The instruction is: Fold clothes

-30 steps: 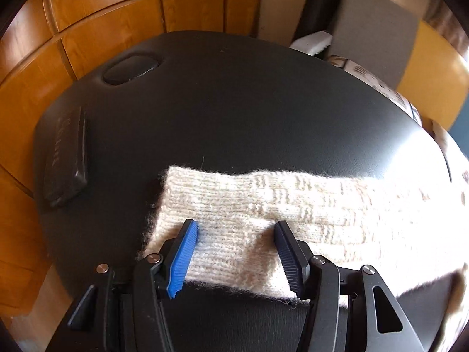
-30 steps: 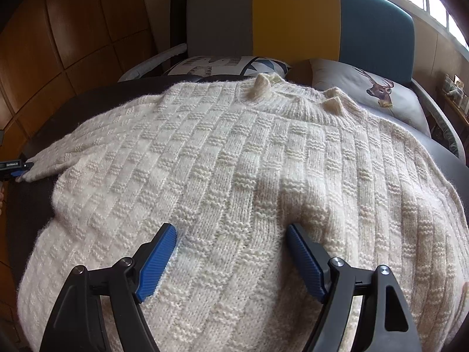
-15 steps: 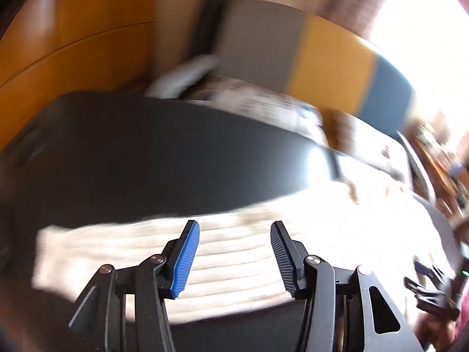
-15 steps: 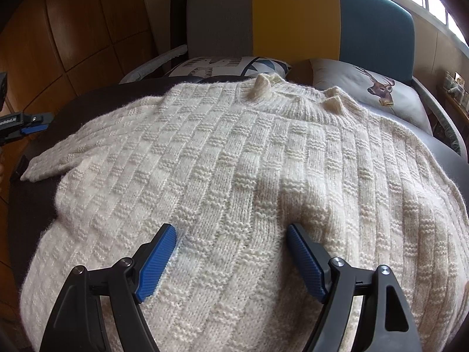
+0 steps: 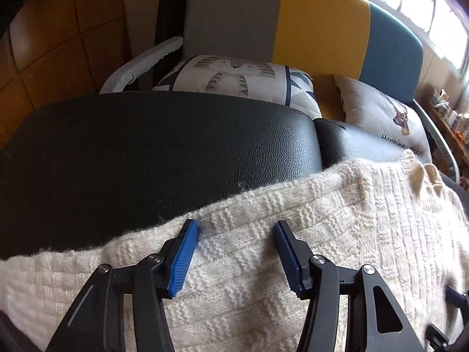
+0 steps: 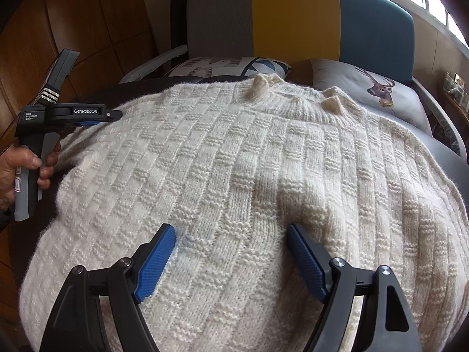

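Right wrist view: the cream knit sweater (image 6: 263,176) lies flat on the black padded table (image 5: 146,152), collar at 12 o'clock, its sleeve running toward 9 o'clock. The left gripper (image 5: 236,252) hangs nearer that sleeve, at its upper edge, 2 pads spread wide, holding nothing. The right gripper (image 6: 231,259) hovers over the body, equally agape and empty.

We held the left gripper (image 5: 236,259) level, jaws spread wide, blue pads (image 5: 181,259) clear of each other. The right gripper (image 6: 231,262) likewise stood agape. Our left hand (image 6: 20,170) wrapped its handle.
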`<action>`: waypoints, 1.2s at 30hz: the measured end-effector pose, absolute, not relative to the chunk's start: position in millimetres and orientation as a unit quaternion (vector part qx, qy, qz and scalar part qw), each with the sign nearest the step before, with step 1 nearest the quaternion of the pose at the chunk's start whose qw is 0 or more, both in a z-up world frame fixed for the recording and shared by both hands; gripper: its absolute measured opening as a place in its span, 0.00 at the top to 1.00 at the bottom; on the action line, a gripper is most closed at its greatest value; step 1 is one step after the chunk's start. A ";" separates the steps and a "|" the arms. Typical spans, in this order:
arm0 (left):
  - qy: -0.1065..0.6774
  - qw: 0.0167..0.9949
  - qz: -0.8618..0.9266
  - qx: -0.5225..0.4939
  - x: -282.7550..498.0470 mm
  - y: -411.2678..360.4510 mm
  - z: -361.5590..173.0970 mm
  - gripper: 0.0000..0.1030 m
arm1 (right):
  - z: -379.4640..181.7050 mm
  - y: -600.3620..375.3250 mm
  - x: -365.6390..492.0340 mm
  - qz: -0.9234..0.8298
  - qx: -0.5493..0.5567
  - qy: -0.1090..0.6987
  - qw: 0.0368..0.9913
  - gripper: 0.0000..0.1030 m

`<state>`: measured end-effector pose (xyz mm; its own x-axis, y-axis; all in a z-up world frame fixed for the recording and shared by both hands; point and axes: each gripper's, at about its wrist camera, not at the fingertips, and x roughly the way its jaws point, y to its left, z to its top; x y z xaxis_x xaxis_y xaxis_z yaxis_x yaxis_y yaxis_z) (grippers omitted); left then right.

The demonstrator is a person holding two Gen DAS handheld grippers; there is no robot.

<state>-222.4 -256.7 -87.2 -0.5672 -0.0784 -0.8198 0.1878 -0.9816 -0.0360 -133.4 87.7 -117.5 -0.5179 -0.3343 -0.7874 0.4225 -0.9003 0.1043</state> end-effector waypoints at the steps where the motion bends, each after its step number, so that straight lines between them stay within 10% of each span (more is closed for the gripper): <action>1: 0.062 0.075 -0.881 0.463 -223.8 -257.0 -84.8 0.42 | -117.5 88.1 -133.5 -0.870 0.440 0.050 0.218 0.21; 17: 0.078 -0.193 -0.870 0.447 -58.2 -142.8 -34.5 0.44 | -81.8 130.8 -68.6 -0.865 0.454 0.060 0.206 0.21; 36: 0.020 -0.161 -0.857 0.489 -23.6 -70.9 -62.4 0.35 | -75.5 266.8 18.6 -0.887 0.438 -0.060 0.134 0.18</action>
